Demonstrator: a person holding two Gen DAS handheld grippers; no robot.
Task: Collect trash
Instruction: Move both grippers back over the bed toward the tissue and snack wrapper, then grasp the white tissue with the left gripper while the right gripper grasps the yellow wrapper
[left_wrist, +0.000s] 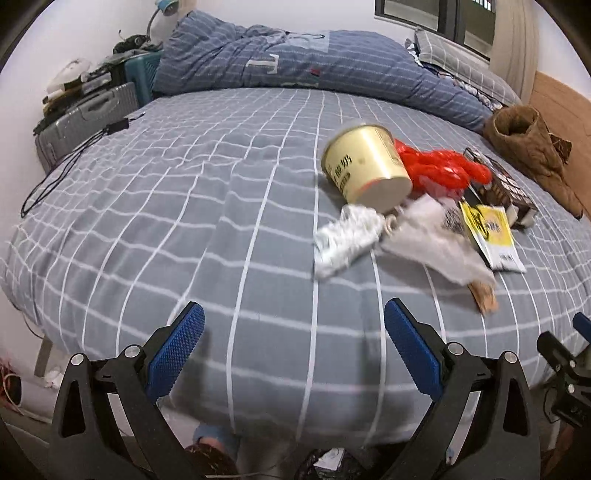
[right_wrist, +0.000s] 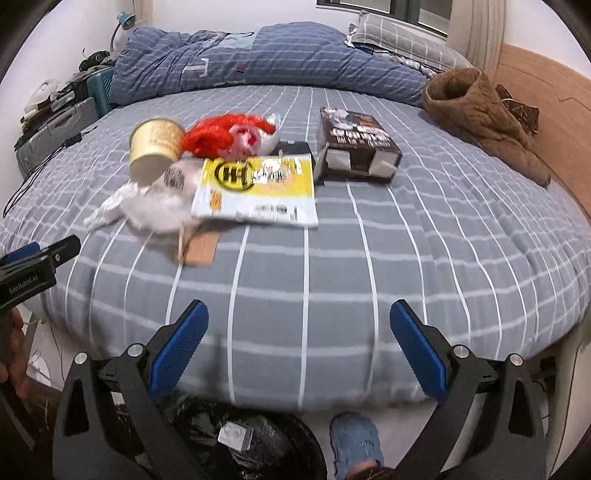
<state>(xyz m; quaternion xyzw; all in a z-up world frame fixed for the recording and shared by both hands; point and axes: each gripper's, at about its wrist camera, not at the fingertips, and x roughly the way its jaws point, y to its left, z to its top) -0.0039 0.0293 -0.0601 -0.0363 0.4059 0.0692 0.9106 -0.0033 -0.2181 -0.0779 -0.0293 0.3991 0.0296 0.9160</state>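
A wide bed covered with a grey cotton sheet with a white grid pattern (right_wrist: 369, 258) fills both views; the cloth is soft and a little wrinkled. At its far side lies a bulky blue striped quilt (right_wrist: 258, 62), pushed into a heap, and near the wooden headboard rests a brown padded jacket (right_wrist: 480, 110) with a quilted surface.

The trash lies in one loose group on the sheet, toward the left half in the right wrist view. The biggest piece is a dark brown cardboard box (right_wrist: 356, 147), rectangular, lying flat – just beside it is a flat glossy yellow and white plastic packet (right_wrist: 258, 188), which lies partly over crumpled white tissue paper (right_wrist: 147, 206). Behind them a pale yellow round paper tub (right_wrist: 155, 147) lies on its side, touching a crumpled red plastic bag (right_wrist: 221, 133). In front of the tissue there is a small flat piece of brown cardboard (right_wrist: 201, 251). A crumpled silver foil wrapper (left_wrist: 347, 236) shows in the left wrist view, near the tub.

Below the bed edge stands a bin lined with a black plastic bag (right_wrist: 251, 443); inside it lies a small silvery packet, and more I cannot tell.

The left gripper (left_wrist: 293, 328) and the right gripper (right_wrist: 299, 328) hang over the near edge of the bed – both have their blue textured fingers spread wide, holding nothing.
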